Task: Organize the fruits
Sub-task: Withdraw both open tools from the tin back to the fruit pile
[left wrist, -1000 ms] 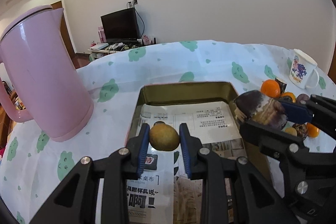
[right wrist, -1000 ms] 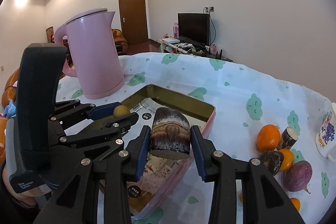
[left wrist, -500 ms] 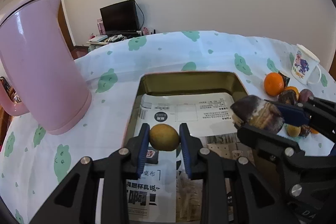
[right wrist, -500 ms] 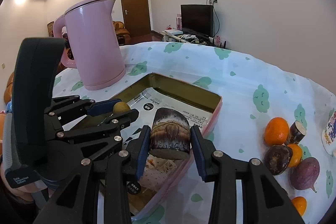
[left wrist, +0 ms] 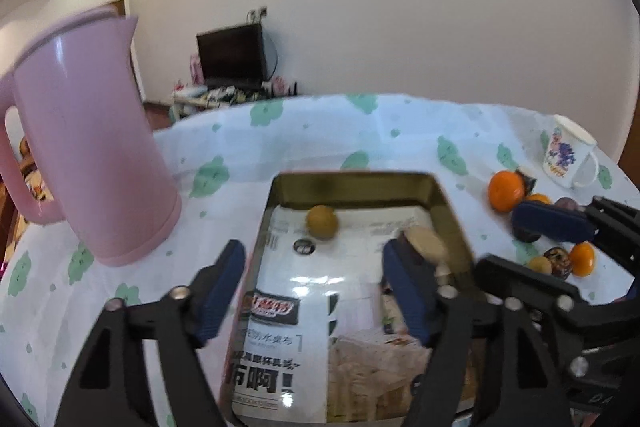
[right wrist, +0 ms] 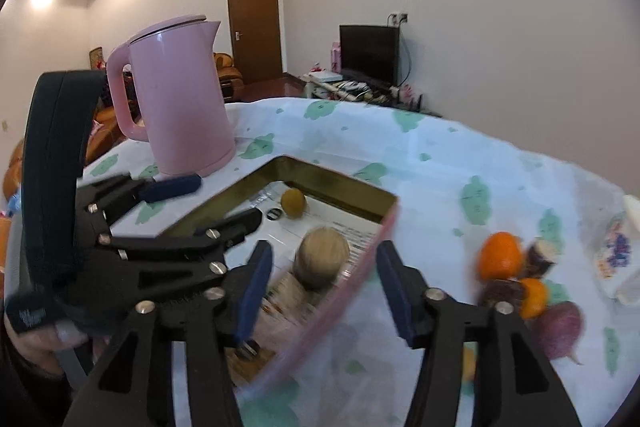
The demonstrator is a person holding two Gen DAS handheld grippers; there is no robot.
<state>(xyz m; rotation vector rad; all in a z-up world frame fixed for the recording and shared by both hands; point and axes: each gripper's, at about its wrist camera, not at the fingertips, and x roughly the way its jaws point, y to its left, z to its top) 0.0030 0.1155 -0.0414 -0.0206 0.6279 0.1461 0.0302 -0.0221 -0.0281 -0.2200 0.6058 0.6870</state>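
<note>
A gold tin tray [left wrist: 352,179] lined with newspaper sits in front of both grippers. A small yellow-brown round fruit [left wrist: 321,221] lies loose near the tray's far wall. My left gripper [left wrist: 315,255] hovers over the tray's near half, its jaws opening, with nothing between them. A brown chunk with a pale cut end [right wrist: 323,259] lies blurred in the tray [right wrist: 336,183] by its right wall. My right gripper [right wrist: 324,267] is above the chunk, its jaws opening and its pads clear of it. The same chunk [left wrist: 426,247] shows beside my left gripper's right finger.
A tall pink kettle [left wrist: 88,147] stands left of the tray on the cloud-print tablecloth. To the right lies a cluster of fruit: an orange [right wrist: 500,257], smaller oranges, dark chunks and a purple fruit [right wrist: 560,327]. A white printed mug [left wrist: 568,159] stands behind them.
Both grippers have opened. The round fruit left the left jaws and now lies at the tray's far end. The brown chunk left the right jaws and lies in the tray.
</note>
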